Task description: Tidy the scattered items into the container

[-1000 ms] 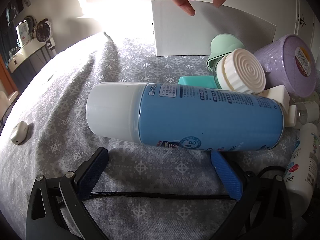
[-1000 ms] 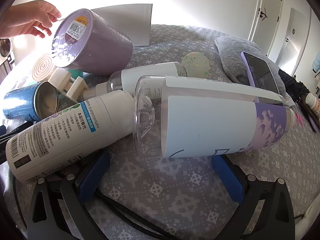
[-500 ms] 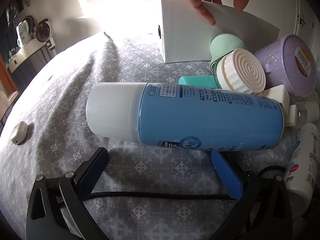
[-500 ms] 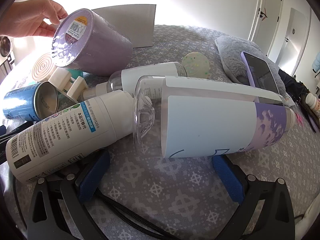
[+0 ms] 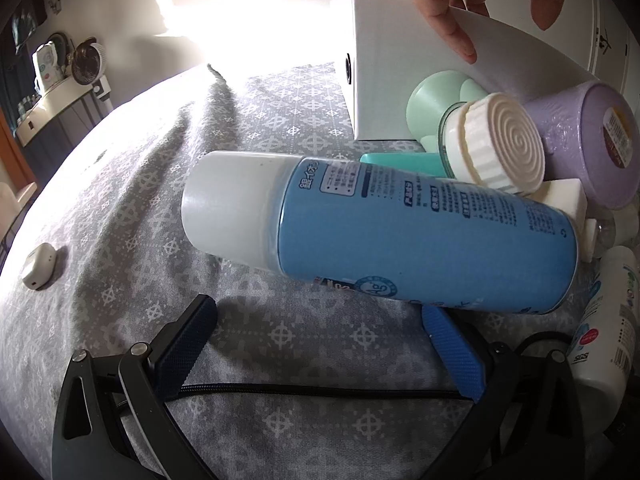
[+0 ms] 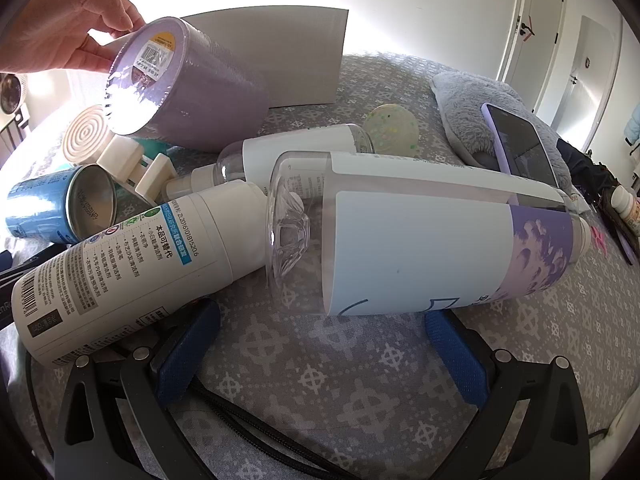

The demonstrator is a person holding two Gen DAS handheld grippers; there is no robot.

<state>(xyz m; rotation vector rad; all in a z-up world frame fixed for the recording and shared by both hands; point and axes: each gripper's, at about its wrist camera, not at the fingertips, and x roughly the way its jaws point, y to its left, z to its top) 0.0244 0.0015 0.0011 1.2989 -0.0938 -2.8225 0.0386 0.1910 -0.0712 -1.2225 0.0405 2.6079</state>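
My left gripper [image 5: 320, 332] rests open on the grey patterned bedspread, with nothing between its fingers. Just beyond its tips lies a blue spray can [image 5: 400, 236] with a white cap. Behind the can, a person's hand [image 5: 452, 4] holds the white box [image 5: 400, 80] by its top edge. My right gripper [image 6: 320, 340] is open too. A big clear bottle [image 6: 420, 232] with a white and purple label lies across its tips. A white bottle [image 6: 132, 268] lies over its left finger. The box [image 6: 280, 56] stands at the back.
More items are piled by the box: a mint green piece [image 5: 436, 104], a jar with a ribbed white lid [image 5: 500, 148], a purple tub [image 6: 184, 84], a small pump bottle [image 6: 296, 152], a glitter ball [image 6: 390, 130]. A phone [image 6: 520, 148] leans on a grey cushion [image 6: 464, 100].
The hand has shifted the white box to the right and nearer to the pile. The blue can's cap end has swung slightly away. Neither gripper has moved.
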